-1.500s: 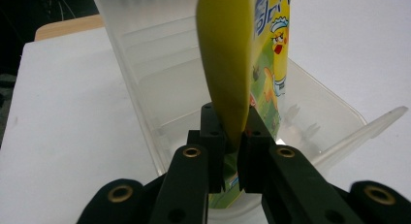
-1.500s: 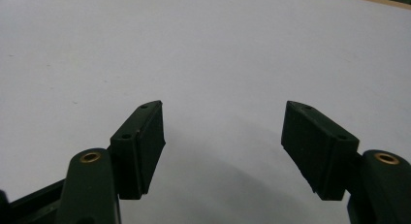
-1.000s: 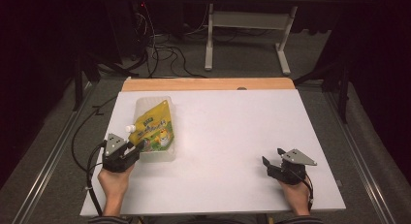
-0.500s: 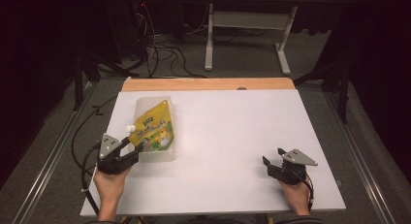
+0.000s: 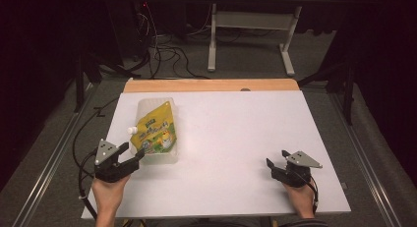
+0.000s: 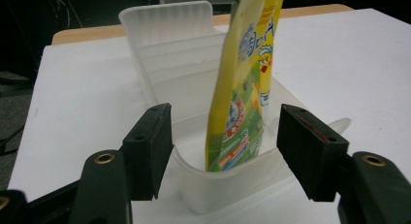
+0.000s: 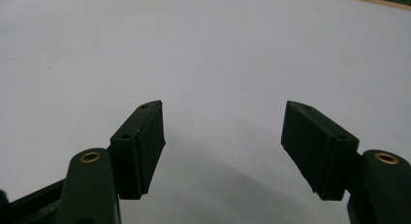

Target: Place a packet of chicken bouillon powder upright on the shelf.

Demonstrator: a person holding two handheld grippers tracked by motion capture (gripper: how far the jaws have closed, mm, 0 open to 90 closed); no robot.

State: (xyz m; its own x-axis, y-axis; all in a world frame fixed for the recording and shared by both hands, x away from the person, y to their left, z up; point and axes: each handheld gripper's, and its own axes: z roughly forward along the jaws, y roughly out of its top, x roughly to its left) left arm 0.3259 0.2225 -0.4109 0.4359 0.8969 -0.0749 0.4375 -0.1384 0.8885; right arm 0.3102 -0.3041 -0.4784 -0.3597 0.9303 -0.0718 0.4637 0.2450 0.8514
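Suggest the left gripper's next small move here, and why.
Probably back the left gripper away from the translucent tray: its jaws have just been opening, their pads stand clear of the tray's near end, and the yellow pouch already sits inside.

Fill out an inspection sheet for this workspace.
Surface: white tabletop, wooden strip along its far edge.
Job's things: yellow spouted refill pouch lying in a translucent plastic tray.
Clutter: nothing seen.
Grippers: left gripper open, its jaws have just been opening, fingers either side of the tray's near end, not pressing it; right gripper open over bare table.
Cables: black cable trailing from the left gripper; more on the floor.
Surroundings: dark room, grey carpet, table frame behind.
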